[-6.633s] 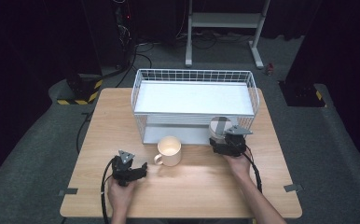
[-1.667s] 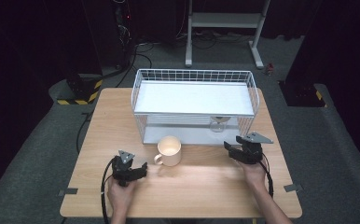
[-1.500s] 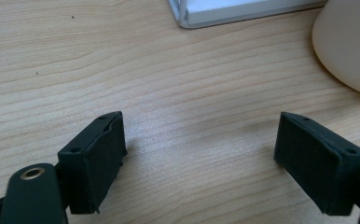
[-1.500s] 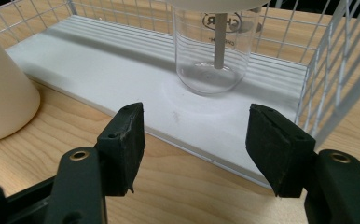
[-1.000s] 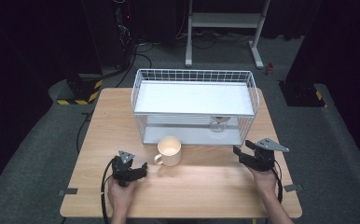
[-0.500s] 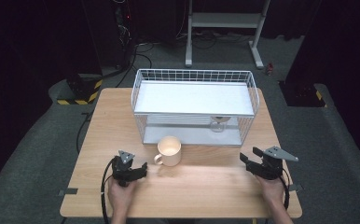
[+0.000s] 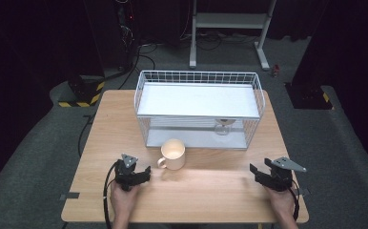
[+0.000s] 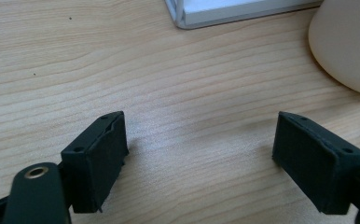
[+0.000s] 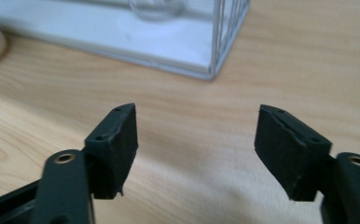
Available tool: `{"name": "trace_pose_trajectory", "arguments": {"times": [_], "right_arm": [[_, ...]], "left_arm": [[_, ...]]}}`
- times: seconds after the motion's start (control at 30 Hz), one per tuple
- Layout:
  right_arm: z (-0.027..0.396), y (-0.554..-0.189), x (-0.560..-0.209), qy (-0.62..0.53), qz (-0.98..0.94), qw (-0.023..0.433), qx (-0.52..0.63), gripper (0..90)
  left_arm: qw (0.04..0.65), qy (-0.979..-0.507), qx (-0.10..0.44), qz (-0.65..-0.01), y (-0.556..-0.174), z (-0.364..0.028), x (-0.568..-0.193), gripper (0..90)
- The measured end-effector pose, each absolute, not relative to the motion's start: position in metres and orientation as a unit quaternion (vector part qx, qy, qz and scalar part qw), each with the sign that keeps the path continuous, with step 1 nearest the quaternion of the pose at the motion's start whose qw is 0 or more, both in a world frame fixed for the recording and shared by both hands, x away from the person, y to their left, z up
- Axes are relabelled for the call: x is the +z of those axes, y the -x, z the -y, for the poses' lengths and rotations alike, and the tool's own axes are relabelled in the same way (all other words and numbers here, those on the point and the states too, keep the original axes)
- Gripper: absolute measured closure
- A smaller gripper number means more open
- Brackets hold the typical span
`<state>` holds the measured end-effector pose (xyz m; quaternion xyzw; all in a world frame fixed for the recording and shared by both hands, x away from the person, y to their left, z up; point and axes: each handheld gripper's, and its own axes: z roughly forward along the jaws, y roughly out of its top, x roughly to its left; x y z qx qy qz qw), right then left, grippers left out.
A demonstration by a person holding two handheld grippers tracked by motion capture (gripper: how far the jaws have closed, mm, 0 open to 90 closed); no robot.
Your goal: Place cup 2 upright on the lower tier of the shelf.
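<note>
Bare wooden table [image 7: 210,195] between both empty tongs; mug [image 7: 173,154] left-centre

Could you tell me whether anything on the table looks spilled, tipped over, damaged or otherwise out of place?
Nothing stands out. The cream mug stands upright on the wooden table just in front of the white wire rack, and a clear glass sits upright on the rack's lower shelf. No spill or damage is visible.
</note>
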<state>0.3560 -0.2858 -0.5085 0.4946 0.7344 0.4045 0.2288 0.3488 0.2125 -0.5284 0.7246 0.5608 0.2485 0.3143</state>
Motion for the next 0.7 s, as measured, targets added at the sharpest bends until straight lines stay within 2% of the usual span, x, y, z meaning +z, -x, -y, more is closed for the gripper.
{"name": "trace_pose_trajectory", "arguments": {"times": [0.37,0.5,0.7], "right_arm": [[0.285,-0.361,-0.523,-0.499,-0.771,0.205,0.337,25.1],[0.282,-0.361,-0.523,-0.492,-0.777,0.218,0.326,25.2],[0.281,-0.364,-0.523,-0.501,-0.772,0.219,0.325,25.0]], "left_arm": [[0.314,-0.728,0.246,-0.558,-0.349,-0.213,-0.528,16.9],[0.313,-0.726,0.235,-0.565,-0.347,-0.213,-0.525,16.0],[0.34,-0.718,0.25,-0.553,-0.336,-0.214,-0.515,14.8]]}}
